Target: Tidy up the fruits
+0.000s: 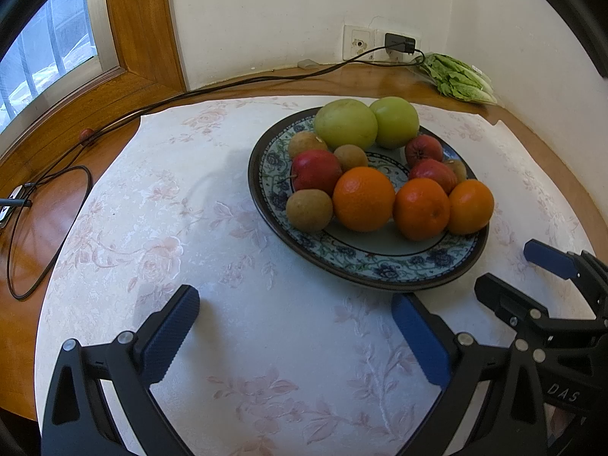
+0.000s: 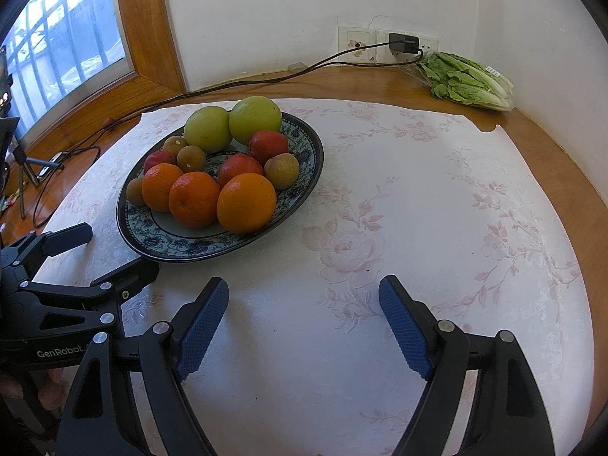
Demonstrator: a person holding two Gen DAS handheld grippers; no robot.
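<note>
Orange fruits [image 1: 412, 205] beyond left tongs [image 1: 294, 330]

Your left wrist view looks down close over the cloth, plate [image 1: 383, 273] at one o'clock; your right view holds it at ten o'clock; both share it.

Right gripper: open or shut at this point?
Open. The right gripper has its blue pads spread wide over bare tablecloth, nothing between them.

Wooden table [image 2: 562, 159] (floral cloth [image 2: 380, 209], lettuce [image 2: 467, 79])
</note>
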